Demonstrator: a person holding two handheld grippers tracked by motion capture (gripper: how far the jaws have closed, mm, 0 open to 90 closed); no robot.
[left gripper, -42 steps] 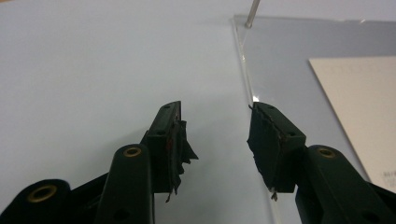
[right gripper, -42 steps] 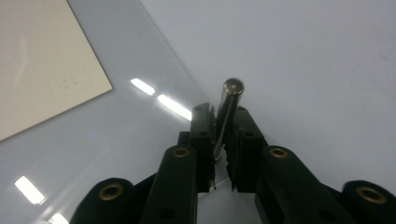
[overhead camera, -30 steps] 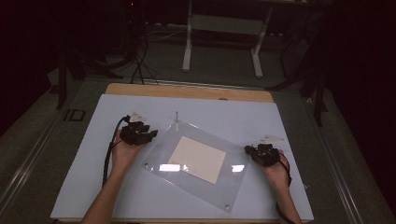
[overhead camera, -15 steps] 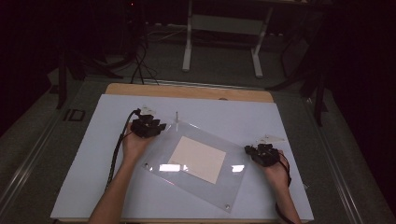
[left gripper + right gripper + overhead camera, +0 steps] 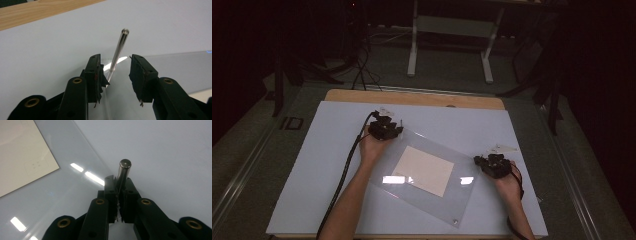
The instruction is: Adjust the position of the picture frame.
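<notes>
We see a dim room around the evenly lit pale blue-white table top. Overhead light leaves white glare bars on the clear plastic sheet, left of the right black two-jaw gripper. The thin shiny metal rod between the left black two-jaw gripper pads gleams. The near jaw bases look soft.

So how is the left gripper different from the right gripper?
The left gripper is open, its jaws standing apart on either side of a thin shiny pin; the right gripper is shut on a thicker-looking metal pin. In the high view the left gripper sits at the clear sheet's far corner, the right gripper at its right corner. Both are black, with two jaws.
</notes>
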